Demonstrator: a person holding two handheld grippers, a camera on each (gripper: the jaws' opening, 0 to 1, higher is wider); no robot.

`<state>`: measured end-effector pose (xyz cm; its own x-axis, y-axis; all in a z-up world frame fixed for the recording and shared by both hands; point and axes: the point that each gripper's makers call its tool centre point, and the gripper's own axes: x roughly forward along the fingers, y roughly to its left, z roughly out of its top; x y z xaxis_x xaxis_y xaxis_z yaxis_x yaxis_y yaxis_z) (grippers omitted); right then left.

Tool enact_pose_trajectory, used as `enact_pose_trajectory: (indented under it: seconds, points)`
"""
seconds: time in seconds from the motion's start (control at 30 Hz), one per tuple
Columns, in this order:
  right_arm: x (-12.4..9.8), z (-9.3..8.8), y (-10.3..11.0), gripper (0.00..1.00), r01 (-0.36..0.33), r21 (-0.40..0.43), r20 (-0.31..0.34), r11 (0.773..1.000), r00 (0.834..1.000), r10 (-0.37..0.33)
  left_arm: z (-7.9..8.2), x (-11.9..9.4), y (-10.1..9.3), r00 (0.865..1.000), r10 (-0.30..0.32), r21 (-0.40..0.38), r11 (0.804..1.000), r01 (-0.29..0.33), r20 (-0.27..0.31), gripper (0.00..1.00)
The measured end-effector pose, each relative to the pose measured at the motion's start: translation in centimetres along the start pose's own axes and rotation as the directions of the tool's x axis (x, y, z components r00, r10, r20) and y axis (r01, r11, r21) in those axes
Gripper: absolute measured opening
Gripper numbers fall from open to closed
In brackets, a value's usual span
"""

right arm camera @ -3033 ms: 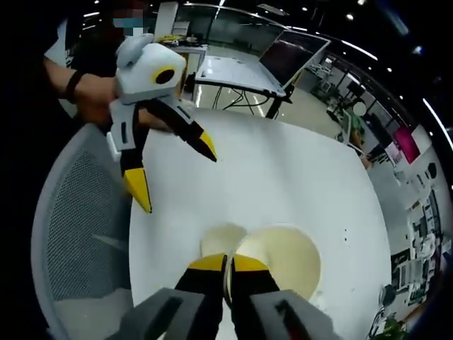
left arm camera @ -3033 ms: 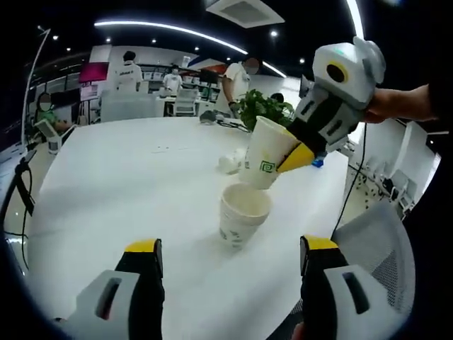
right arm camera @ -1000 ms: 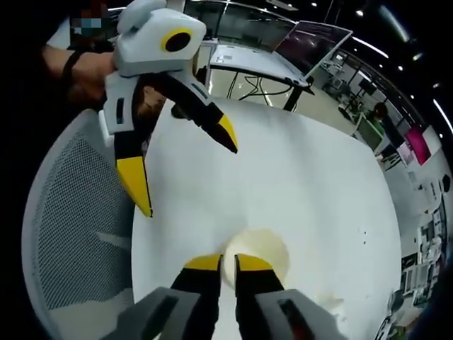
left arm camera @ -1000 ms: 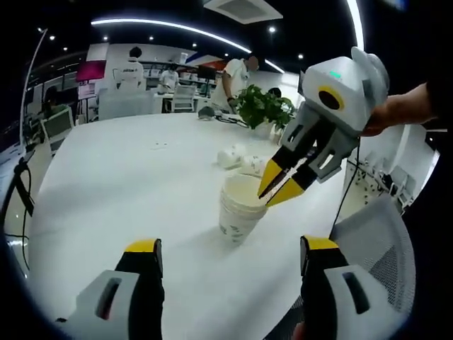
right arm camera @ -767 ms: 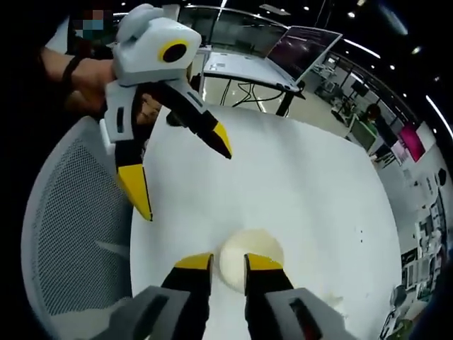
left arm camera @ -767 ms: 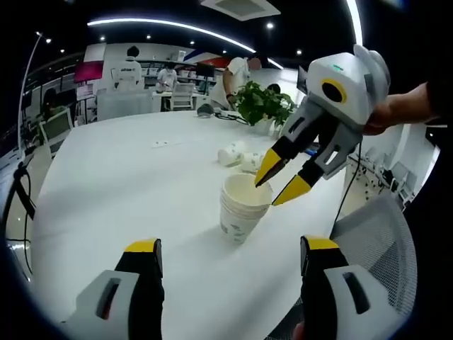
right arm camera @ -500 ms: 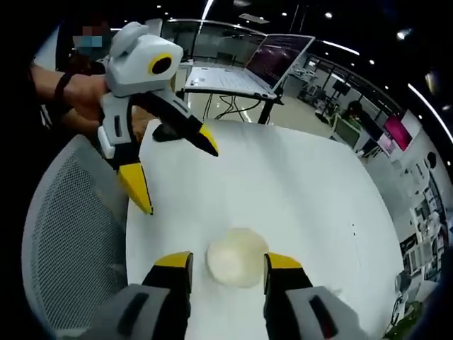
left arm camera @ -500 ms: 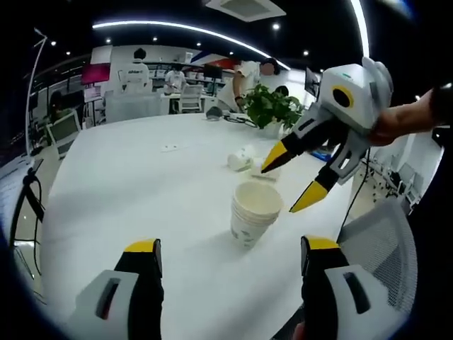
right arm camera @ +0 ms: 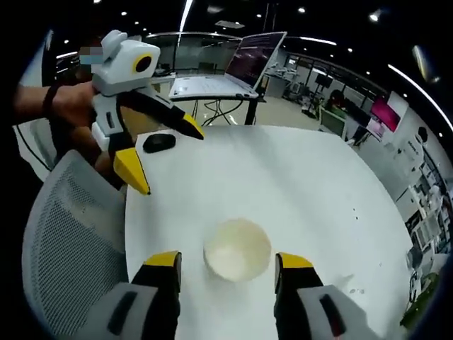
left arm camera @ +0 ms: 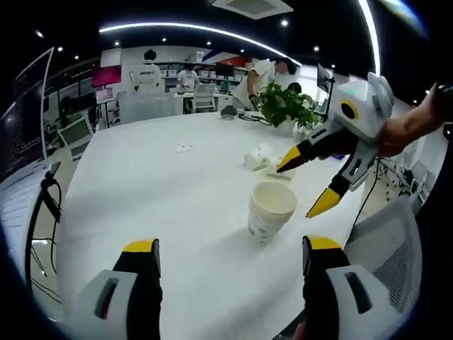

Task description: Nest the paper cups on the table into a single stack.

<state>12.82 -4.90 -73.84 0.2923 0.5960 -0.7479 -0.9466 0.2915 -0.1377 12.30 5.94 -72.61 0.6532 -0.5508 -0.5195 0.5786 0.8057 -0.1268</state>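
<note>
A stack of nested white paper cups [left arm camera: 270, 211] stands upright on the white table [left arm camera: 163, 184], seen from above as a round open mouth [right arm camera: 237, 248] in the right gripper view. My left gripper [left arm camera: 225, 249] is open and empty, well short of the stack. My right gripper [right arm camera: 228, 259] is open, its jaws either side of the stack and above it, holding nothing. In the left gripper view the right gripper [left arm camera: 316, 183] hangs to the right of the stack, and the right gripper view has the left gripper [right arm camera: 161, 152] at the table's edge.
Two or so loose white cups [left arm camera: 263, 159] lie on their sides beyond the stack, near a potted plant [left arm camera: 284, 106]. A grey mesh chair [right arm camera: 67, 248] stands against the table's near edge. A black mouse [right arm camera: 158, 142] lies on the table. People stand in the far office.
The right gripper lowered a cup into the stack, opened and let it go, then drew back up and away. The left gripper has stayed open.
</note>
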Motion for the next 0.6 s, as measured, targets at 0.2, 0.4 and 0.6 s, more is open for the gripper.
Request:
enact_pose_trajectory:
  seconds: [0.2,0.4,0.6]
  points:
    - [-0.3,-0.6,-0.4,0.54,-0.009,-0.005,-0.016,1.0,1.0,0.009,-1.5,0.6,-0.4,0.999,-0.004,0.017,1.0,0.004,-0.042,0.81]
    - [-0.7,-1.3,-0.5,0.57,-0.002,0.004,-0.035,1.0,0.999,0.003,-1.3,0.8,-0.5,1.0,0.001,0.002,1.0,-0.001,-0.03,0.81]
    - [-0.9,-1.8,-1.3,0.58,0.013,0.065,-0.034,0.998,0.999,-0.011,-0.8,1.0,-0.7,1.0,0.009,-0.02,1.0,-0.009,-0.008,0.81]
